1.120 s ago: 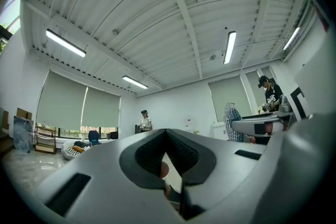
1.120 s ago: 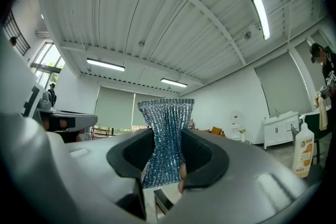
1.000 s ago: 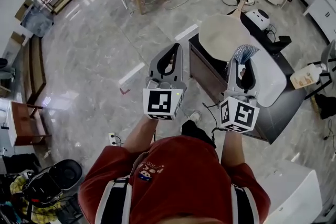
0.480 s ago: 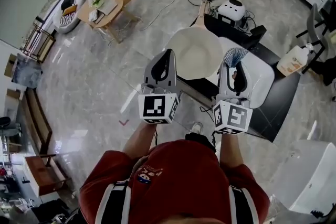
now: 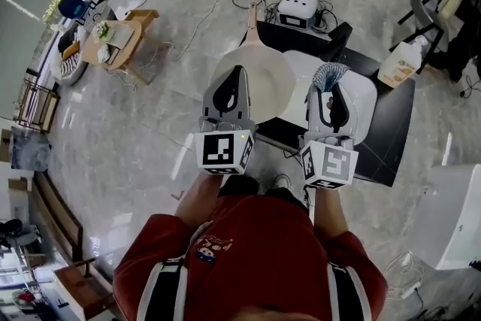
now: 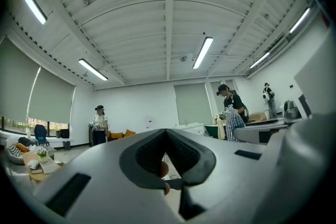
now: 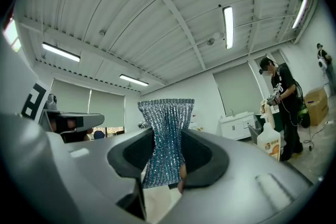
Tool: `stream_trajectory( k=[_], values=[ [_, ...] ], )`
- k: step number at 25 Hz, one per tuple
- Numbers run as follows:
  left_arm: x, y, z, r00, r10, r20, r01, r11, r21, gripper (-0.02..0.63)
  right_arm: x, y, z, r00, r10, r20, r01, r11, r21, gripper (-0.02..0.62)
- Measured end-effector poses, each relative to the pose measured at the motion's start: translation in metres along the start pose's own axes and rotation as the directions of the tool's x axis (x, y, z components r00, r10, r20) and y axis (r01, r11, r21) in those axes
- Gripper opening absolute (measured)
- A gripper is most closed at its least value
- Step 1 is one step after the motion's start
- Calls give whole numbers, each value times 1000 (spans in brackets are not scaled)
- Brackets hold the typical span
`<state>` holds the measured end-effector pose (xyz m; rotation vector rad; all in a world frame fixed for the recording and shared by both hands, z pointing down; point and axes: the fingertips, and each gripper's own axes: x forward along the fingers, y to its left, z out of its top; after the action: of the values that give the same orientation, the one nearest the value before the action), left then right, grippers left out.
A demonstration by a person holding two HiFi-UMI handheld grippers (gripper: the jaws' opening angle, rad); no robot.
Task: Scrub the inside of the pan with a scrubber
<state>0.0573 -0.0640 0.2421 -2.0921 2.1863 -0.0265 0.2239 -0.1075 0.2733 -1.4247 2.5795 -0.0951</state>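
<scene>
No writing can be read: the orange label on the white plastic bottle [image 5: 397, 64] is too small, and only square black-and-white markers are shown on the grippers' cubes. In the head view alone, the round cream-coloured pan [image 5: 272, 75] with a wooden handle is seen lying on the black table [image 5: 394, 135], its near edge covered by the left gripper [image 5: 234, 79]. A white rounded-cornered surface [image 5: 362, 98] is seen beside the pan. In the left gripper view the jaws are seen pressed together on nothing. The right gripper [image 5: 331, 90] is clamped on the silvery-blue mesh scrubber [image 5: 331, 74], which is held up apart from the pan. Only the gripper views show the ribbed white ceiling [image 6: 168, 18] and a standing person in black [image 7: 281, 107].
</scene>
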Motion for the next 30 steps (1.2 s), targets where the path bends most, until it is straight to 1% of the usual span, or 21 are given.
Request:
stream_trajectory(
  k=[4, 6, 9, 11, 15, 20, 24, 27, 30],
  values=[
    [19, 8, -13, 998, -57, 10, 57, 998, -34, 5, 10, 3, -7, 999, -49, -8, 48, 998, -29, 169],
    [30, 17, -17, 996, -89, 20, 90, 995, -37, 5, 19, 8, -11, 997, -76, -14, 76, 996, -44, 169],
    [46, 38, -23, 992, -123, 39, 124, 992, -25, 5, 38, 21, -17, 993, -120, -19, 118, 991, -62, 169],
    [60, 53, -26, 985, -165, 58, 168, 985, -46, 5, 51, 27, -21, 986, -163, -24, 161, 984, -73, 169],
    [82, 84, -30, 964, -263, 47, 266, 960, -90, 5, 81, 46, -25, 973, -225, -48, 220, 971, -93, 169],
    [102, 121, -37, 938, -345, 45, 347, 927, -139, 5, 107, 74, -26, 951, -299, -78, 286, 947, -142, 169],
    [115, 134, -39, 916, -395, 68, 401, 905, -140, 5, 111, 84, -35, 930, -356, -89, 342, 929, -143, 169],
    [121, 140, -42, 895, -441, 67, 446, 884, -138, 5, 111, 88, -44, 910, -403, -100, 389, 912, -130, 169],
    [125, 143, -51, 878, -475, 61, 479, 864, -157, 5, 111, 91, -49, 892, -440, -102, 427, 895, -130, 167]
  ],
)
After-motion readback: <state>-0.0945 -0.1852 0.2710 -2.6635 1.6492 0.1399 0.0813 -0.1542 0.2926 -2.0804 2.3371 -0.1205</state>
